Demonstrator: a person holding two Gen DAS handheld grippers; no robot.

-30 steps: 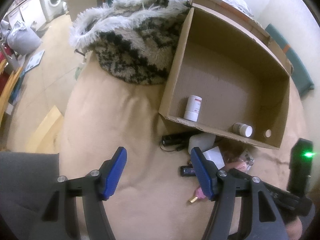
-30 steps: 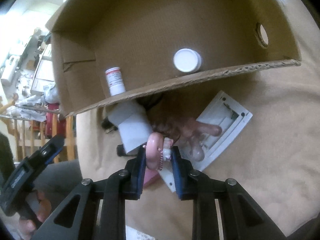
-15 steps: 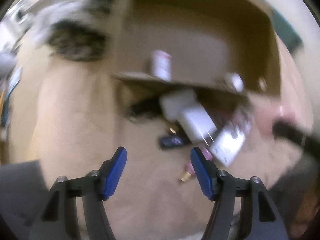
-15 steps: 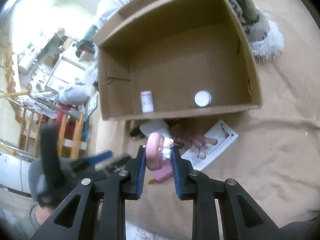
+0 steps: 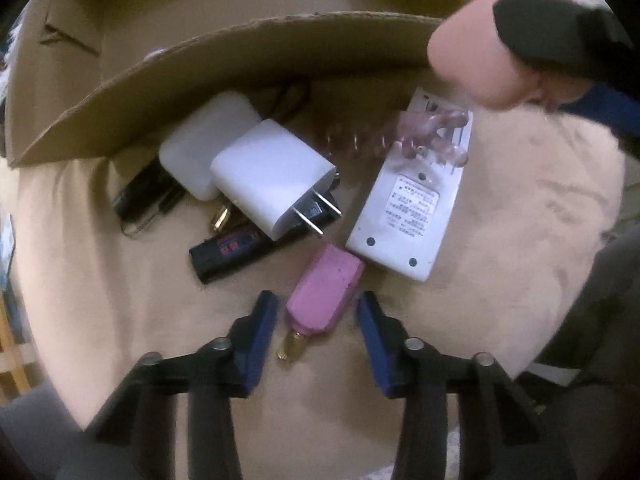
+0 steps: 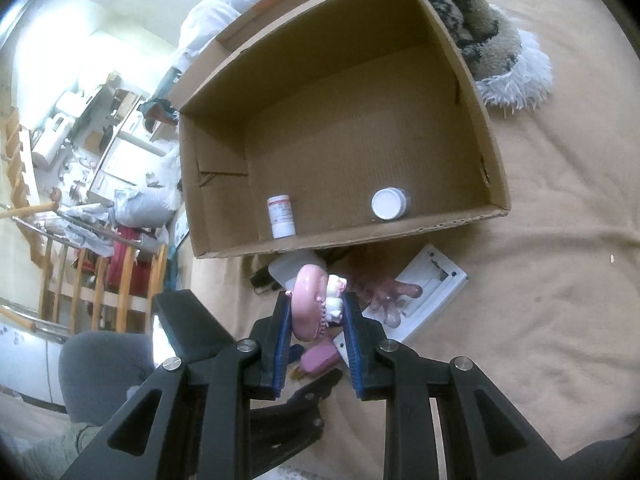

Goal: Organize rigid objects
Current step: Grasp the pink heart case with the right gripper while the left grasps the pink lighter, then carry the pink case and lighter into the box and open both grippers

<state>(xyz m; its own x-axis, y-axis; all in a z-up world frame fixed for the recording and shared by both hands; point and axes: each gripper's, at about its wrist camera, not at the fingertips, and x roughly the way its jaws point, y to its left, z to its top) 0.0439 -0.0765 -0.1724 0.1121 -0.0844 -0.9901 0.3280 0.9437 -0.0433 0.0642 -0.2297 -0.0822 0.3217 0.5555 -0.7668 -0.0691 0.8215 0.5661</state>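
My right gripper (image 6: 316,312) is shut on a round pink toy (image 6: 310,304) and holds it above the pile, in front of the cardboard box (image 6: 496,152). The toy also shows in the left wrist view (image 5: 476,52). My left gripper (image 5: 318,316) is open, low over the bed, its jaws either side of a pink rectangular piece with a gold tip (image 5: 324,292). Ahead lie a white plug adapter (image 5: 272,176), a white case (image 5: 204,140), a black stick (image 5: 232,252), a white flat device (image 5: 412,208) and a clear pink hand-shaped piece (image 5: 428,136).
The box holds a white pill bottle (image 6: 281,216) and a white-capped jar (image 6: 387,204). A furry patterned blanket (image 6: 480,20) lies beyond the box. Everything rests on a tan bedspread (image 6: 560,280). Wooden railing (image 6: 80,280) and room clutter are at the left.
My left gripper moved forward and down to the pile and now brackets the pink piece. My right gripper lifted the pink toy up and back from the pile.
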